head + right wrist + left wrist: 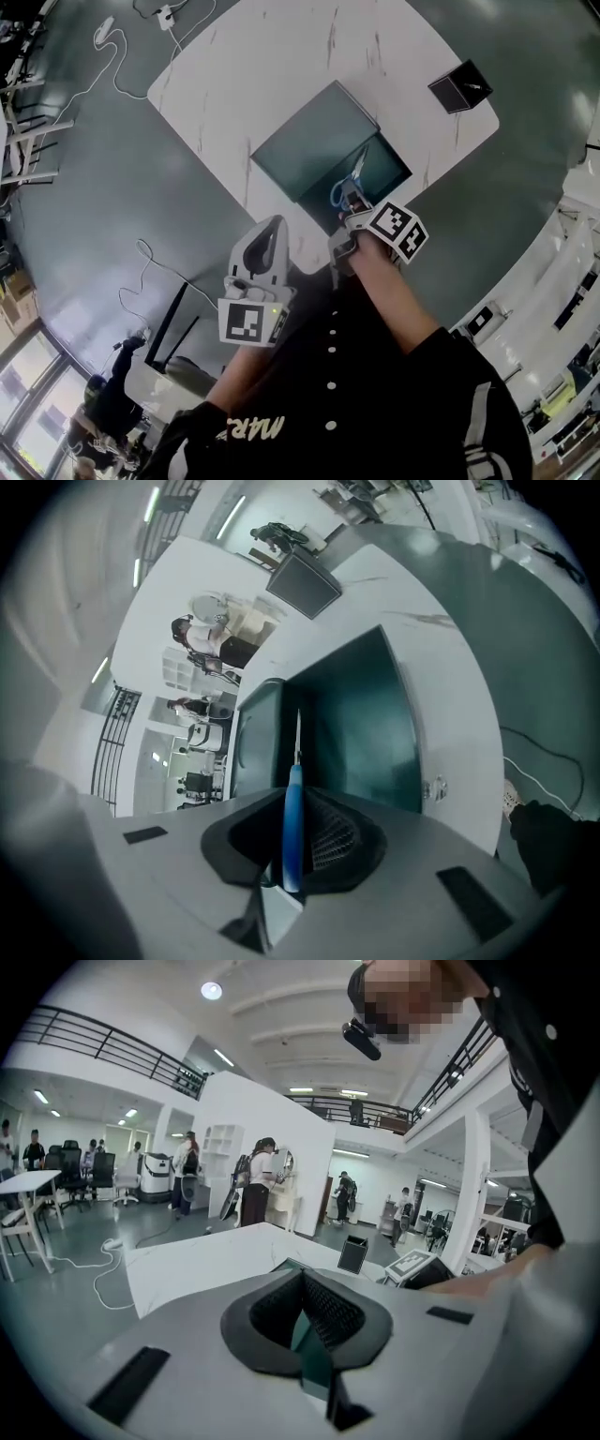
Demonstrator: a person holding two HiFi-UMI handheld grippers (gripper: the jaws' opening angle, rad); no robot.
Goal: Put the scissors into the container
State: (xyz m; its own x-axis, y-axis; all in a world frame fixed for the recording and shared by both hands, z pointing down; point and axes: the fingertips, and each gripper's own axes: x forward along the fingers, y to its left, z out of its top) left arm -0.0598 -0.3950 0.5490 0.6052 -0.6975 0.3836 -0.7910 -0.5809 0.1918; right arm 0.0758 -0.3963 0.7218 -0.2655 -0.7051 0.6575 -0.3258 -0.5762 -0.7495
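The right tool (349, 208) is clenching the scissors (354, 174) by their blue handle, and the blades are pointing away from the person toward the far right. The scissors are hanging over the near right part of the dark green container (305, 141), which is sitting in the middle of the white desk (262, 66); whether the tips are touching it cannot be told. In the right gripper view the scissors (292, 808) are standing edge-on between the pads of the right tool (295, 847), with the thin blade reaching out over the container (366, 724). The left tool (267, 227) is hovering just off the near edge of the desk, left of the right one and apart from the container. In its own view the left tool (302, 1309) is showing its jaws drawn together with nothing between them. A small black box (459, 86) is sitting alone at the far right corner of the desk
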